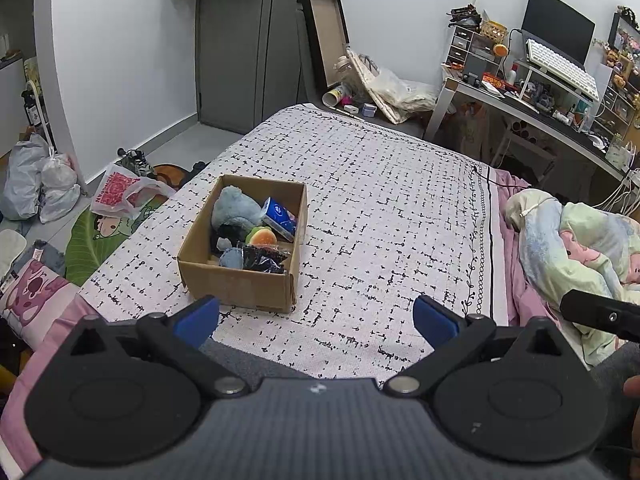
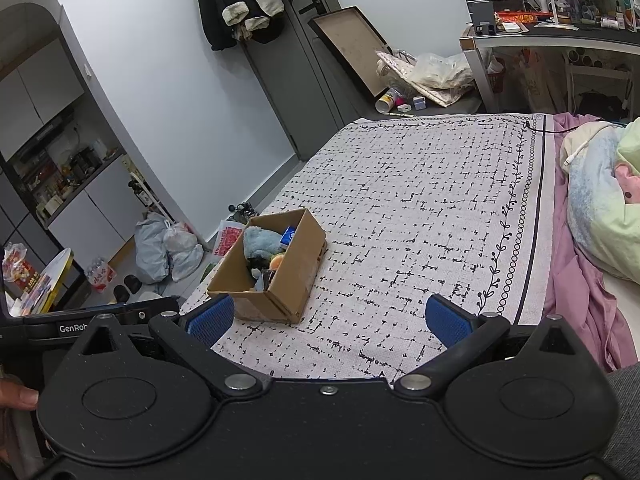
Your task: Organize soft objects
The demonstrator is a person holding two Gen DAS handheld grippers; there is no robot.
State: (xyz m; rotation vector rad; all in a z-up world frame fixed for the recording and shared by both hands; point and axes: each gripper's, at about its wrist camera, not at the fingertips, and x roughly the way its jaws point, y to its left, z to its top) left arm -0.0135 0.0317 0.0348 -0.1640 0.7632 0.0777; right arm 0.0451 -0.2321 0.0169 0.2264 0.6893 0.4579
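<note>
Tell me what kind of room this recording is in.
Most likely a small bedroom or studio flat: a bed under a patterned cover, a cluttered desk with a monitor and keyboard, and clothes hung on the door.

White bedspread with black dash grid [image 1: 380, 200] covers the bed. Crumpled pastel quilt [image 1: 576, 248] at its right edge. Cluttered desk [image 1: 532, 108] with black monitor [image 1: 558, 24] and white keyboard [image 1: 560, 66]. Grey door [image 1: 248, 48], dark clothes hanging [image 2: 240, 0]. Tied plastic bags [image 2: 168, 252] on floor.
</note>
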